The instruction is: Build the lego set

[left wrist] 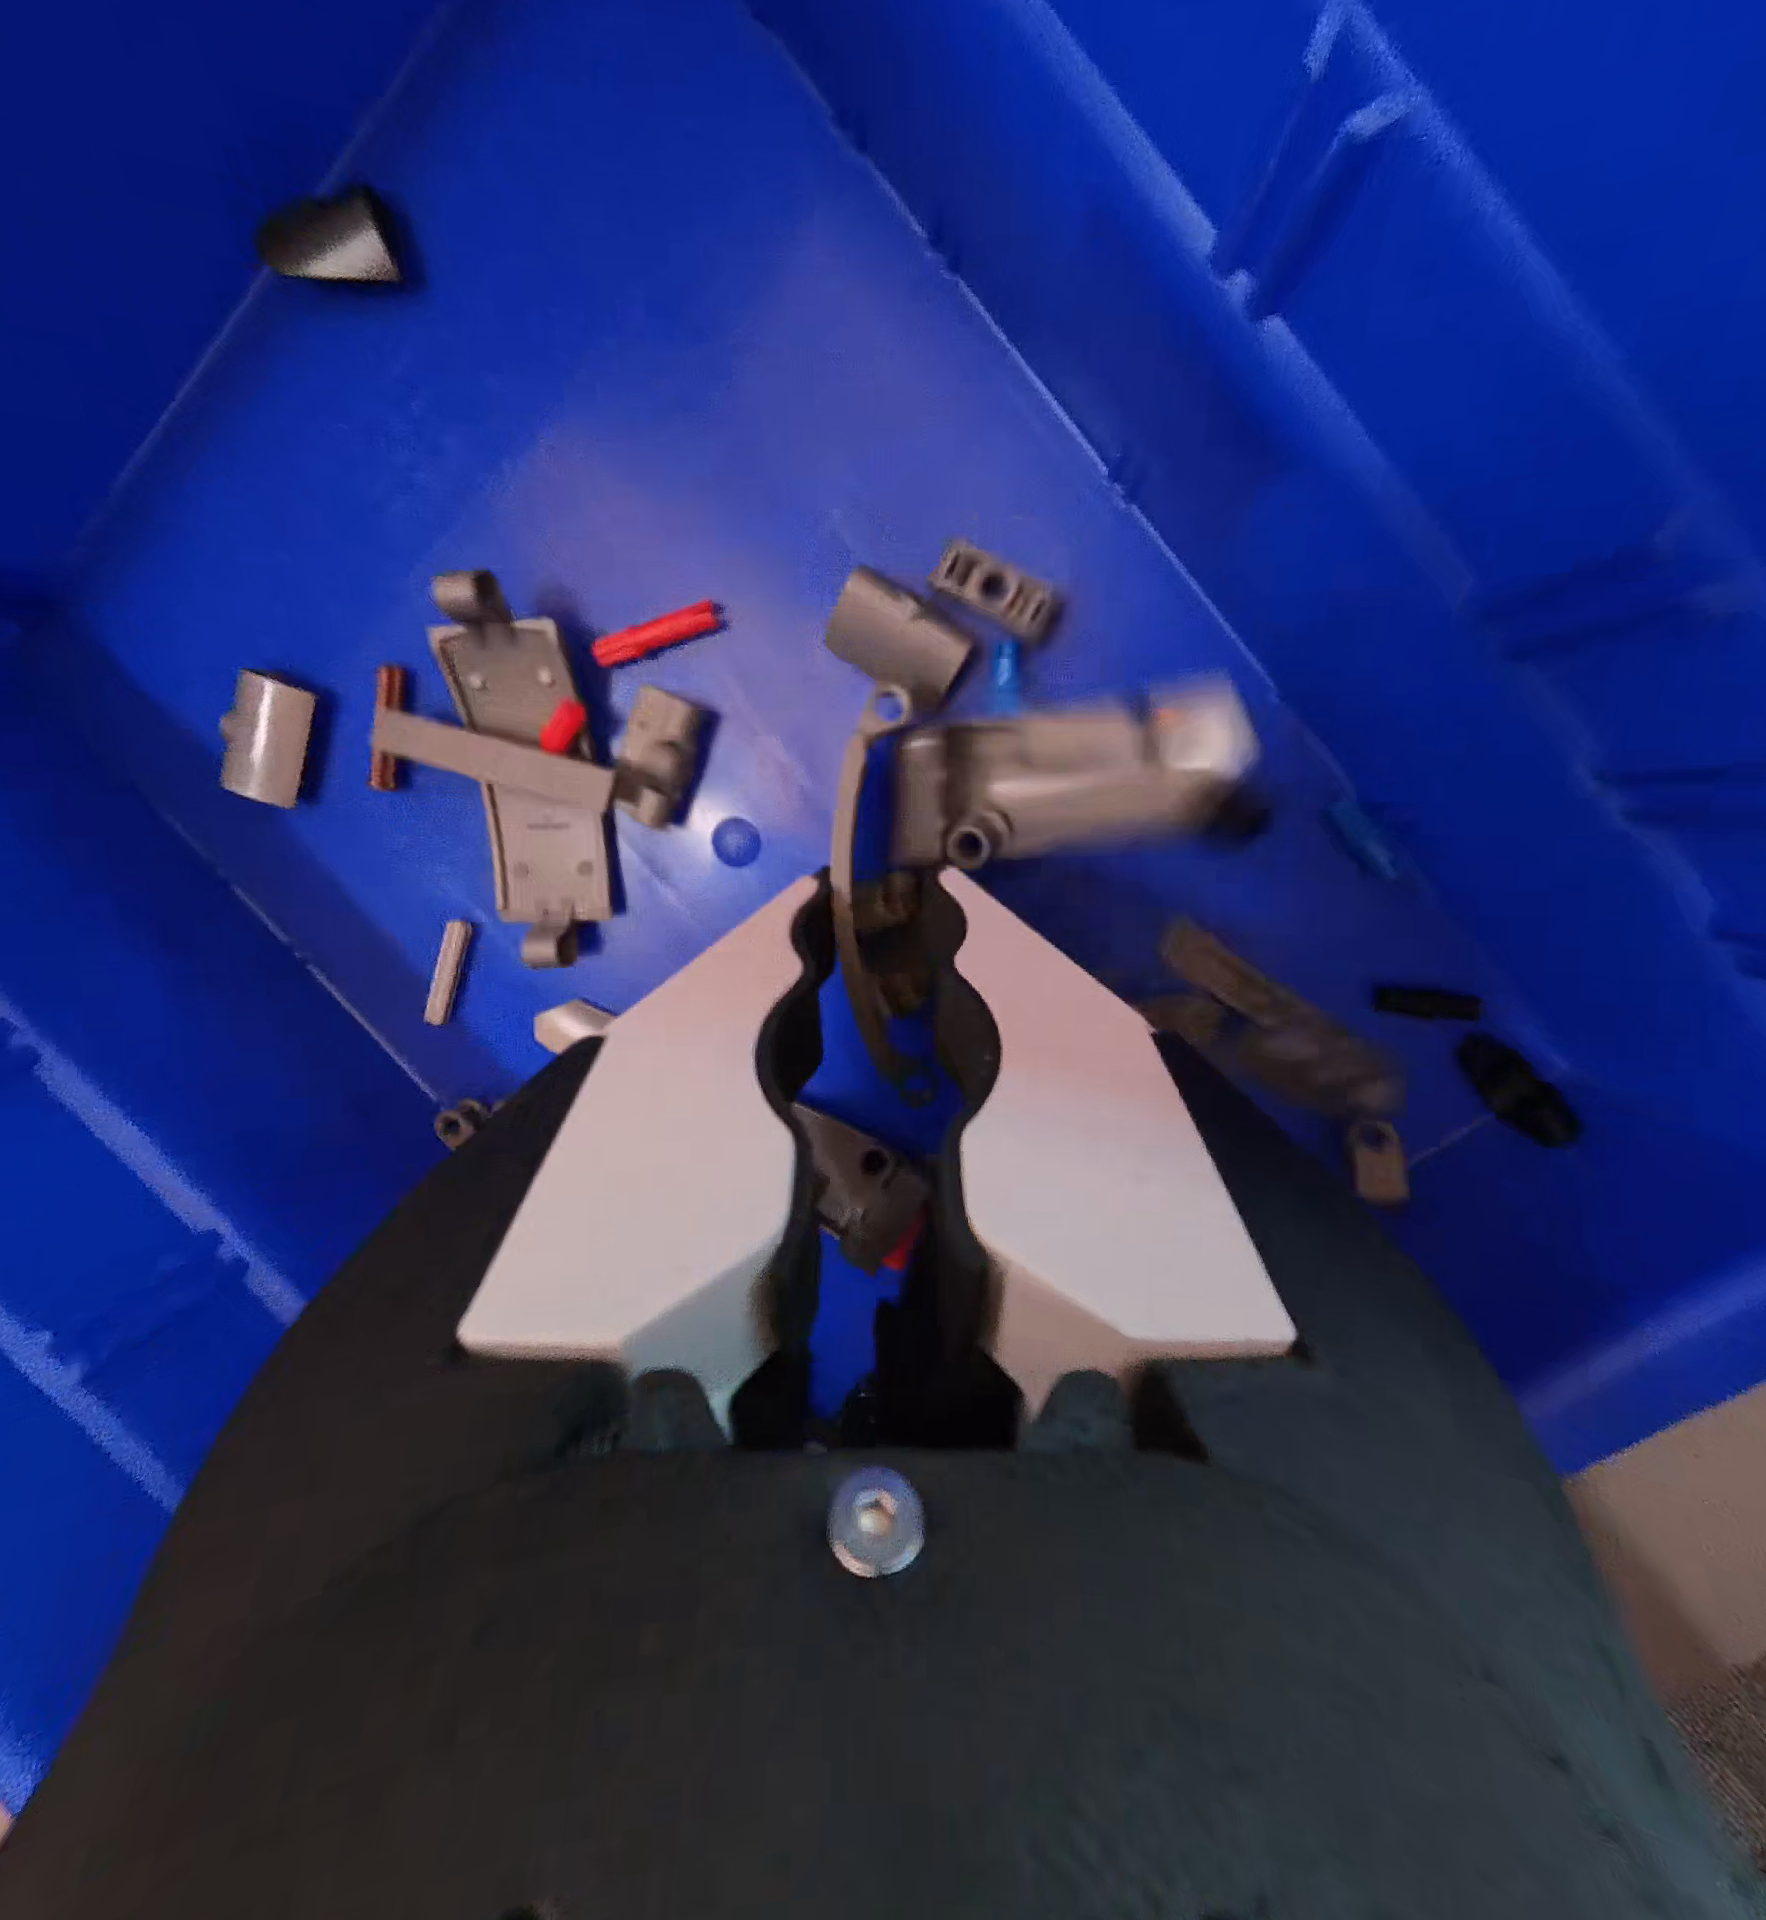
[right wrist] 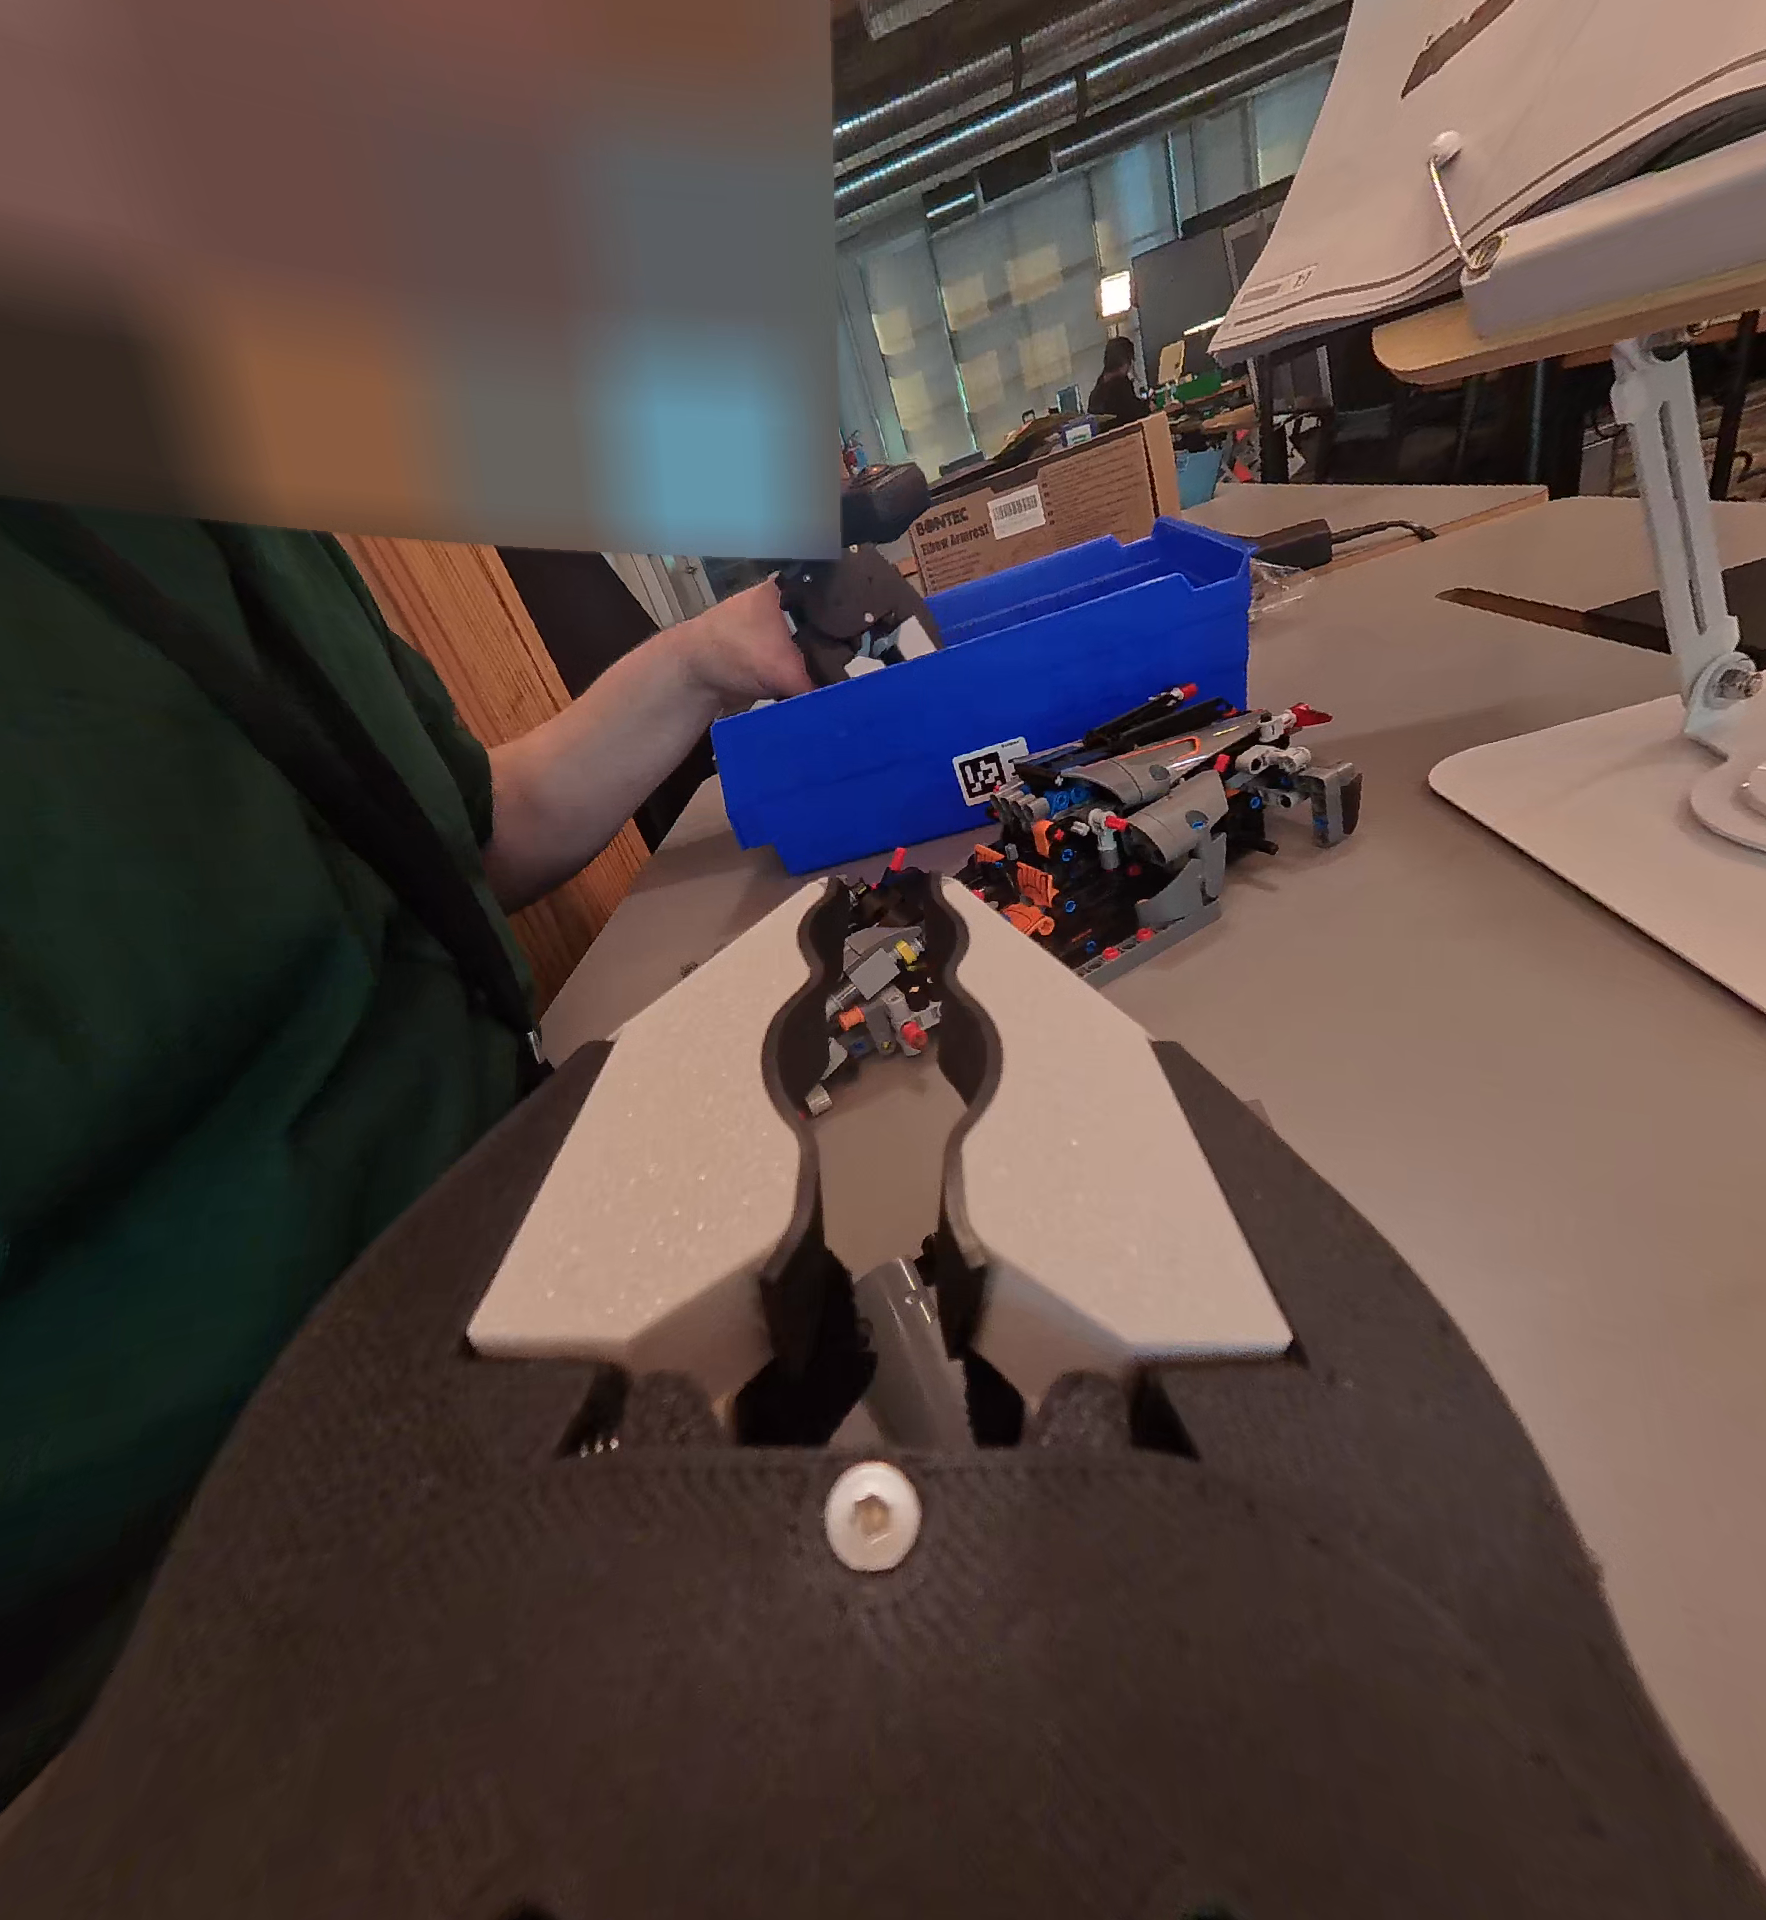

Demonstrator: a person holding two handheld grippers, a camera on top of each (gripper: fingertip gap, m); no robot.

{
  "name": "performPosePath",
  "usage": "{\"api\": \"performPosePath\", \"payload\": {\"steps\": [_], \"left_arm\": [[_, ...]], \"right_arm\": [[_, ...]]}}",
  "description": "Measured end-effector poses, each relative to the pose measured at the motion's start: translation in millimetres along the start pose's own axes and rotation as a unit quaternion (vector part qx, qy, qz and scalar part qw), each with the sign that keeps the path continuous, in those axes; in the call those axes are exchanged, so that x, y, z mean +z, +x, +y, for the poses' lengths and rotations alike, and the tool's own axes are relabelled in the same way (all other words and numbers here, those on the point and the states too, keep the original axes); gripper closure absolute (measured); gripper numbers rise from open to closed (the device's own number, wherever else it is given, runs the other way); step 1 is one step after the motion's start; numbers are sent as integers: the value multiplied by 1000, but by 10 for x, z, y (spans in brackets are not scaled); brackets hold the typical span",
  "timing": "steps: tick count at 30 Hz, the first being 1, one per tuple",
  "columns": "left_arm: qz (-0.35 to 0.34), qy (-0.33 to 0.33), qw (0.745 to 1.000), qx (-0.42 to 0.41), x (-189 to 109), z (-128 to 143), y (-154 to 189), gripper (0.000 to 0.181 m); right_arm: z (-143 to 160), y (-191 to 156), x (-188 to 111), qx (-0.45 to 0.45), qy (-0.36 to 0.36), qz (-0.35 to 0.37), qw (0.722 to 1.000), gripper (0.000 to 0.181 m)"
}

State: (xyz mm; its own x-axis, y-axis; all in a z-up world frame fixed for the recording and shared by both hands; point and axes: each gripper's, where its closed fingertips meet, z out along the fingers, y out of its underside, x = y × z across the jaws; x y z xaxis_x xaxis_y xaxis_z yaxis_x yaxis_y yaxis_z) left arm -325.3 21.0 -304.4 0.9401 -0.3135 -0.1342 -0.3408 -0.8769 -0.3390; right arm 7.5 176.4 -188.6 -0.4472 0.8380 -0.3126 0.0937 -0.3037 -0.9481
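In the left wrist view my left gripper [left wrist: 881, 888] hangs over the floor of a blue bin [left wrist: 650, 416]. It is shut on a grey lego piece [left wrist: 1055, 774] with a thin curved strip [left wrist: 843, 831] that runs down between the fingers; the piece is blurred. In the right wrist view my right gripper [right wrist: 881, 888] is low over the grey table [right wrist: 1378, 1195], shut on a small grey and black lego sub-assembly [right wrist: 884, 997]. The partly built model [right wrist: 1159, 821] lies just beyond it, beside the blue bin [right wrist: 962, 717].
Loose parts lie on the bin floor: a flat grey panel [left wrist: 536, 758], a red pin [left wrist: 655, 632], a grey cylinder [left wrist: 268, 736], black bits [left wrist: 1518, 1091]. A white stand [right wrist: 1679, 582] holds a booklet [right wrist: 1481, 156] at right. A person's arm [right wrist: 598, 748] reaches into the bin. My right fingertips sit around 40 cm from my left ones. The left gripper is farther from the partly built model [right wrist: 1159, 821], some 25 cm, than the right, some 20 cm.
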Motion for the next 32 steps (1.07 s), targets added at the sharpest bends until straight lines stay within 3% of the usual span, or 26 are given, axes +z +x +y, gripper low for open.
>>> {"api": "performPosePath", "payload": {"steps": [7,11,13,14,18,23,32], "left_arm": [[12,32,998,-60,-182,62,-16,169],[74,52,992,-92,-212,22,77,168],[78,56,991,-90,-174,-12,69,160],[76,50,992,-91,-148,-6,55,147],[33,48,994,-88,-189,-3,-81,140],[-56,71,992,-90,-518,27,-263,155],[-138,84,980,-120,-964,265,-412,167]], "right_arm": [[25,-21,-8,-5,-6,-2,1000,169],[47,-34,-2,-8,-12,-2,1000,169],[57,-40,4,-10,-15,-3,1000,169],[60,-42,7,-11,-17,-3,1000,169],[63,-43,5,-11,-17,-2,1000,170],[62,-36,6,-7,-17,-3,1000,169],[65,-40,7,-8,-18,-5,1000,169]]}}
